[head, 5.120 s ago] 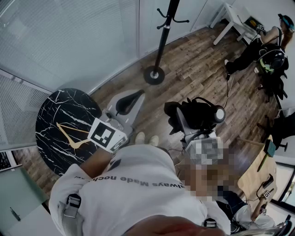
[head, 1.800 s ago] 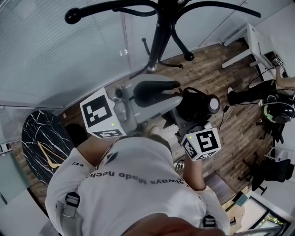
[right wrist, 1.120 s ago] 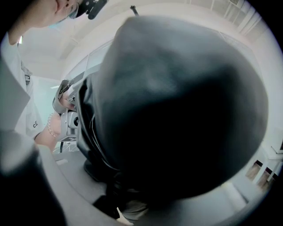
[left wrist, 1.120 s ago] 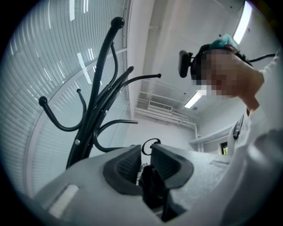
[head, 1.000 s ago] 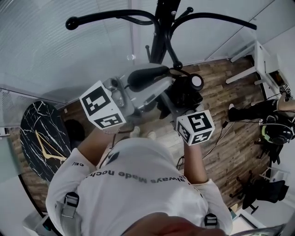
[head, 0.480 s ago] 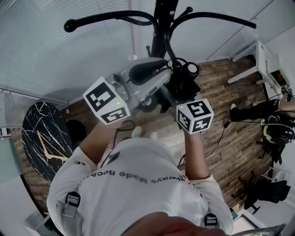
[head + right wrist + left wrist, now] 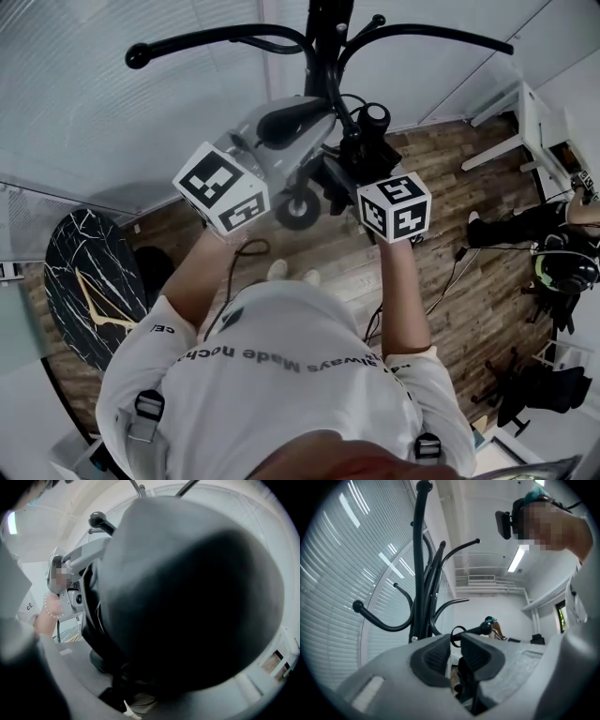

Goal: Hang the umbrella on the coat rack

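Close against the pole of the coat rack (image 7: 323, 37), the umbrella (image 7: 368, 136) is held up, folded, at the height of the curved arms. It is not yet hung, since no arm is seen passing through its strap loop (image 7: 458, 627). The task is therefore judged well along, with the hooking and both releases left to be done. The right gripper (image 7: 342, 178) is clamped, jaws wide, round the umbrella's black bundled body, by which its own view is filled. The left gripper (image 7: 453, 654) is seen with its jaws drawn almost together. The strap loop rises from the narrow gap between them, so the strap is judged to be pinched there, with the loop presented near the rack's lower arms. One umbrella, one strap loop, one coat rack and two grippers are counted. At least four curved arms are made out on the rack in the left gripper view. Off to the left, one round marbled table (image 7: 66, 272) bearing one wooden hanger (image 7: 98, 305) is seen.
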